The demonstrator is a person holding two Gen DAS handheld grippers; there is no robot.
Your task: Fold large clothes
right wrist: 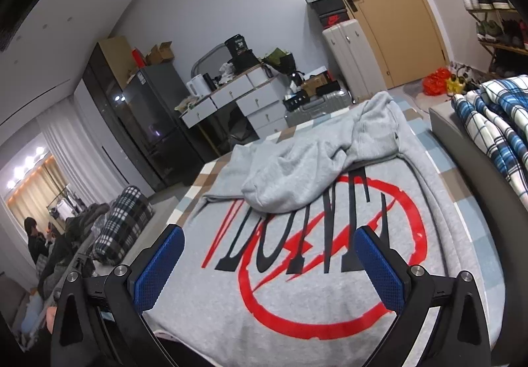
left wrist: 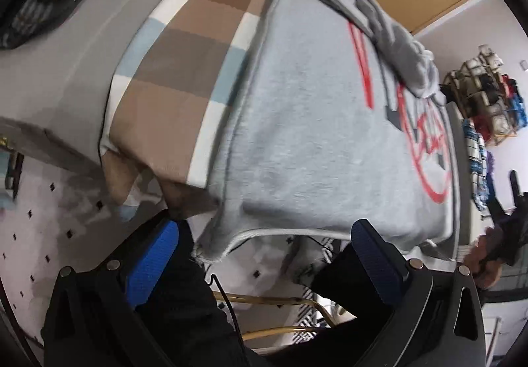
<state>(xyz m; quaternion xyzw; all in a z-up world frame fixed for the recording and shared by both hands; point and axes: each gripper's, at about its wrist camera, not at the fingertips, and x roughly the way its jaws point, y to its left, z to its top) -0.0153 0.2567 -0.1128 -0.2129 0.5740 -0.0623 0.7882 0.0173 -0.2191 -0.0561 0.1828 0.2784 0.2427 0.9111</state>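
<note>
A large grey sweatshirt [right wrist: 297, 294] with a red and black print lies flat on a checked brown, white and blue blanket [left wrist: 184, 70]. Its sleeves and hood [right wrist: 316, 166] are bunched across the far part of the body. My left gripper [left wrist: 264, 235] is open at the garment's near hem corner [left wrist: 214, 245], which hangs over the blanket's edge between the blue pads. My right gripper [right wrist: 269, 240] is open above the printed chest, with nothing between its fingers. In the left wrist view the sweatshirt [left wrist: 313, 123] fills the middle.
A plaid blue and white cloth [right wrist: 495, 123] lies on a grey surface to the right. Beyond the bed stand a desk with drawers [right wrist: 237, 96], a dark fridge [right wrist: 148, 116], suitcases [right wrist: 349, 60] and a door [right wrist: 389, 4]. A hand [left wrist: 485, 255] shows at the right edge in the left wrist view.
</note>
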